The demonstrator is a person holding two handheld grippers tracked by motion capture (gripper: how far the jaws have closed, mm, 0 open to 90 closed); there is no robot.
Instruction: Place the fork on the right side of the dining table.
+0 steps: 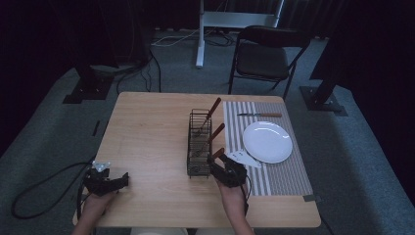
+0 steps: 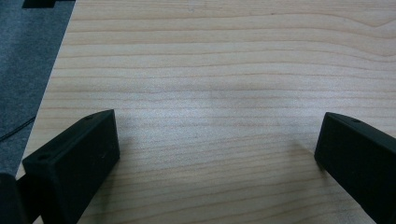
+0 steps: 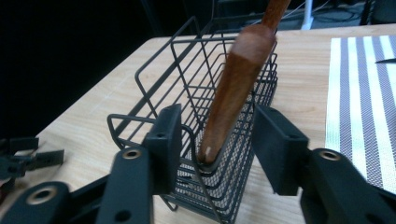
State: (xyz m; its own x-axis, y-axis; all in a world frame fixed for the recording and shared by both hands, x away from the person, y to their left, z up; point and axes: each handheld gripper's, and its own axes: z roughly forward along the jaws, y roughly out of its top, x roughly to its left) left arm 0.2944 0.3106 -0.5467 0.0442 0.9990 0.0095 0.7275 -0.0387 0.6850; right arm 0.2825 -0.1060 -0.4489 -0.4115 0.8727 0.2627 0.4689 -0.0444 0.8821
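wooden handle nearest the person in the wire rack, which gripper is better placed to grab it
Right. The right gripper already has its open jaws on either side of the wooden handle in the wire rack, not yet pressing it. The left gripper rests open over bare table, well away from the rack.

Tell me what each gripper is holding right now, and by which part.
Nothing is held. The right gripper has its jaws on either side of a wooden utensil handle in the wire basket, with gaps showing. The left gripper is open over the table.
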